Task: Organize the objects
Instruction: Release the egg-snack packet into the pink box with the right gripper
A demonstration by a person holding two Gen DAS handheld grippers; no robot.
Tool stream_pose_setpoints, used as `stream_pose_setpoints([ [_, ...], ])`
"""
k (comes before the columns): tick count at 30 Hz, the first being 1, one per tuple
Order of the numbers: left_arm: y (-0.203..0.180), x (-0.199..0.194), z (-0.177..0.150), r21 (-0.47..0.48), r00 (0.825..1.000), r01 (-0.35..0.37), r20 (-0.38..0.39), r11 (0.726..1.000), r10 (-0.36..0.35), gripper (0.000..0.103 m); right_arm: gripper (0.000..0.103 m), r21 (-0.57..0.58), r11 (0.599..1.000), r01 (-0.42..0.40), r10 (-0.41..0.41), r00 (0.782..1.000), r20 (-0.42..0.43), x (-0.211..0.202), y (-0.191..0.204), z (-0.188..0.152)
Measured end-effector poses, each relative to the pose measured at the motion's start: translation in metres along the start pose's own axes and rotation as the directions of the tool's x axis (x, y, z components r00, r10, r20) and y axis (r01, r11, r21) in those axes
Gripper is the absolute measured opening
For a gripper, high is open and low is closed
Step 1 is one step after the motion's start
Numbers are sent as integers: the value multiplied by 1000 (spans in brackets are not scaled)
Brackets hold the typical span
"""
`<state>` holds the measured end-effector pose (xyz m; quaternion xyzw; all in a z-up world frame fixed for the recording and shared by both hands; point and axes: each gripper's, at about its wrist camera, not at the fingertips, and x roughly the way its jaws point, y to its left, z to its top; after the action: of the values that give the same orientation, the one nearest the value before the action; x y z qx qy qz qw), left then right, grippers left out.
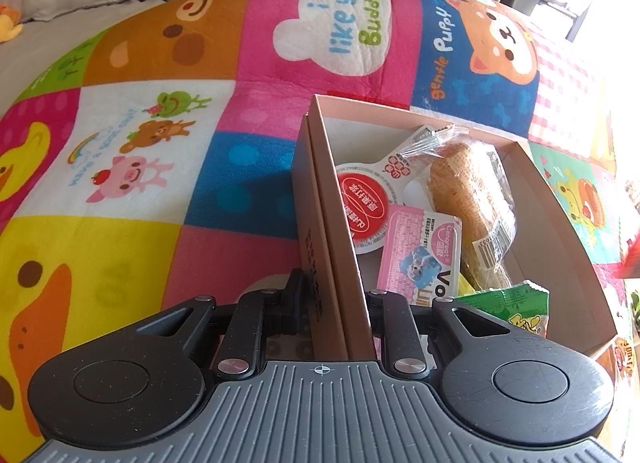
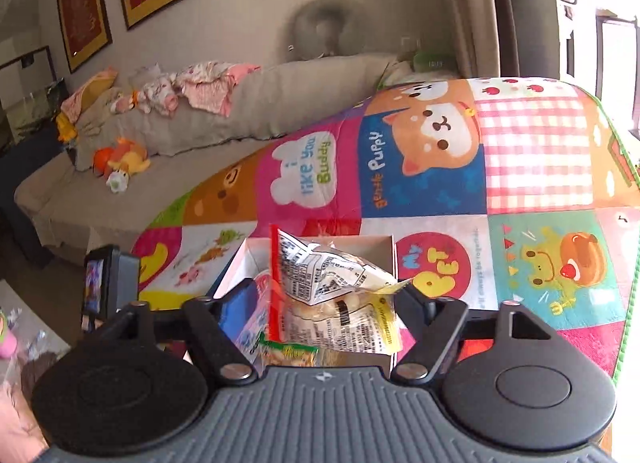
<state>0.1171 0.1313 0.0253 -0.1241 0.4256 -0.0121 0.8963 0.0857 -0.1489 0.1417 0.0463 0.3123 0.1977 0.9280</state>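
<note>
The box rests on the patchwork mat, its near wall clamped by the left gripper, apparently for steadiness. A snack packet is seen between the parted jaws of the right gripper above the box; whether it is grasped cannot be told.

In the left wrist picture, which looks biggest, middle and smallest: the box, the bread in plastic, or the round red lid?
1. Cardboard box, by far the biggest; it holds the others.
2. Bread in clear wrap.
3. Round red lid.
Bread and lid lie side by side, so camera nearness hardly matters; the bread is longer, though not by much.
</note>
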Motion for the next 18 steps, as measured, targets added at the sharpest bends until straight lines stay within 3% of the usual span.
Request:
stream_pose_setpoints([
  [5, 0, 0, 0, 0, 1000, -4, -2, 1000, 4, 22, 81, 102, 995, 7, -5, 1000, -20, 0, -34, -10],
  [10, -1, 1, 1, 6, 1000, -11, -3, 1000, 11, 22, 85, 163, 979, 122, -119, 992, -31, -19, -75, -37],
  [15, -3, 2, 2, 11, 1000, -22, -7, 1000, 22, 21, 91, 85, 936, 342, -335, 938, -86, -23, -95, -82],
  [18, -5, 2, 3, 18, 999, -31, -10, 999, 32, 21, 91, 59, 923, 381, -370, 918, -142, -16, -100, -107],
])
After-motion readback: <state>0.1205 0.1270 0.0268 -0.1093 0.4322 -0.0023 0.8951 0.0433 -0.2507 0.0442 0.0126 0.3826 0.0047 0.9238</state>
